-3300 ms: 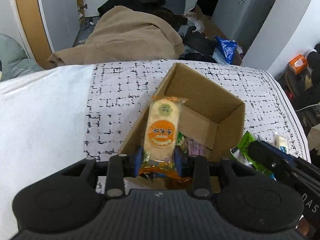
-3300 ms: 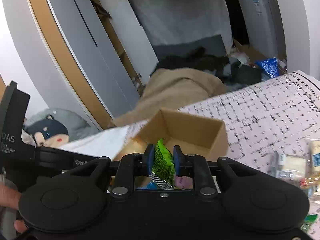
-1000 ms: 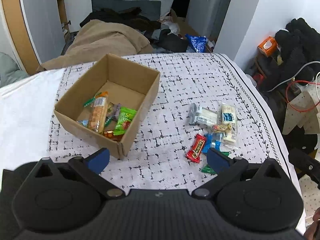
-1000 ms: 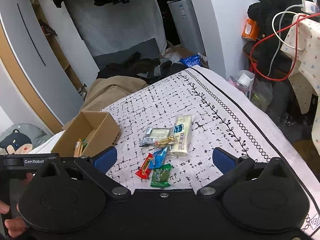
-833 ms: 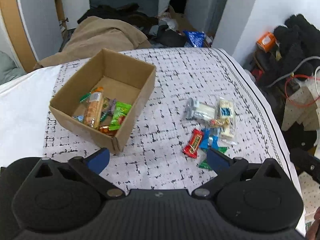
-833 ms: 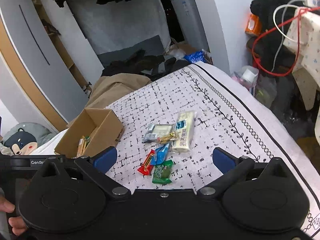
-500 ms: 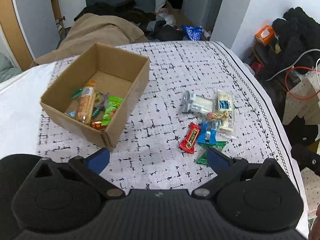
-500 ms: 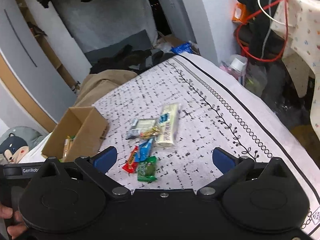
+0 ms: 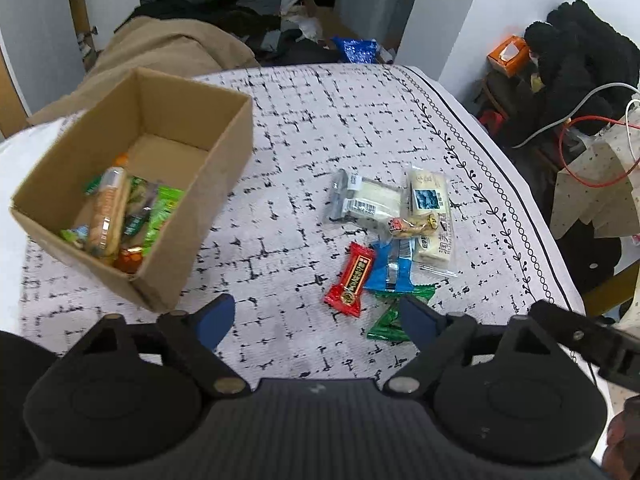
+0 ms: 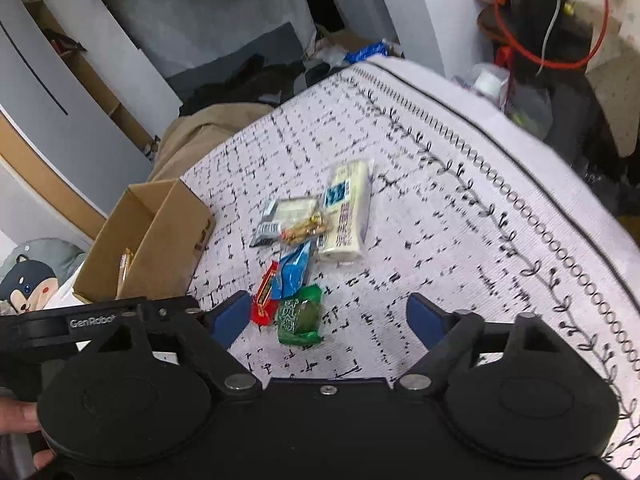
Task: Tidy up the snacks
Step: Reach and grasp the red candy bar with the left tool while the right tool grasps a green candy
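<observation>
Loosely, perhaps six snacks [image 9: 350, 279] outside.

Beside the red snack bar [image 9: 351, 279], the green packet [image 9: 386, 320] slips partly behind the left tool's finger [image 9: 418, 322]. The blue packet [image 9: 390, 268] covers its upper end. Print on the red snack bar is too small to read. The cardboard box [image 10: 160, 236] hides most of its contents in the right wrist view.

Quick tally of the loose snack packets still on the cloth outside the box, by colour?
White or cream: 2, the clear-wrapped white packet and long cream packet
Gold: 1
Red: 1
Blue: 1
Green: 1
Total: 6
</observation>
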{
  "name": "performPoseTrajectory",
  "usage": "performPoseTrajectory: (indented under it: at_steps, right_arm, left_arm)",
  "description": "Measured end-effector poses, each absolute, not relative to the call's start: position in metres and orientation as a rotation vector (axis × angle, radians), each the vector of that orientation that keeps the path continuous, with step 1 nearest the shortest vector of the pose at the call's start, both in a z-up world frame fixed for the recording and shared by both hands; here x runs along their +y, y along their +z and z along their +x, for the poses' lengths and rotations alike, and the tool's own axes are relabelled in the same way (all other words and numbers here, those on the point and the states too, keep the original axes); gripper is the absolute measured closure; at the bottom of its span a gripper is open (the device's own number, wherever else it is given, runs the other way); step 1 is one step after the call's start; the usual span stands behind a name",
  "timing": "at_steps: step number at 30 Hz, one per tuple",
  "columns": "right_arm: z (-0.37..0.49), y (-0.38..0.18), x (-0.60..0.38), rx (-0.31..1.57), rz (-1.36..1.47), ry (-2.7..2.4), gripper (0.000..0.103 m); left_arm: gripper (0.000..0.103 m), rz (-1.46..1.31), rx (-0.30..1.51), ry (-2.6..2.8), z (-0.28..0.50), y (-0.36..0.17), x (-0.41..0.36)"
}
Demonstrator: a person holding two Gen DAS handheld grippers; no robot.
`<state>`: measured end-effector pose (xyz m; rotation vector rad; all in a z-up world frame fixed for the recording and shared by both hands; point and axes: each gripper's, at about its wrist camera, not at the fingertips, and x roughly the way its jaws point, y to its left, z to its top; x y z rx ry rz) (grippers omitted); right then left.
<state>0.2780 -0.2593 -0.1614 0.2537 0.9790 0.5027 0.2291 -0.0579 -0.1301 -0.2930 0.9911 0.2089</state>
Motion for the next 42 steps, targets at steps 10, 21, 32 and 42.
performPoseTrajectory:
  at_steps: [10,21,32,42]
  right_arm:
    - [0.293,-0.188,-0.233,1.077,0.230,0.538,0.038]
    - [0.314,-0.215,-0.212,1.162,0.226,0.557,0.049]
    - [0.318,-0.224,-0.206,1.181,0.236,0.604,0.080]
    - [0.316,-0.214,-0.210,1.135,0.213,0.598,0.086]
  left_arm:
    - [0.044,-0.323,1.051,0.182,0.256,-0.162,-0.052]
    - [0.057,-0.341,1.120,0.165,0.287,-0.196,-0.045]
    - [0.057,-0.340,1.159,0.107,0.306,-0.214,-0.057]
    - [0.080,-0.342,1.176,0.131,0.307,-0.219,-0.062]
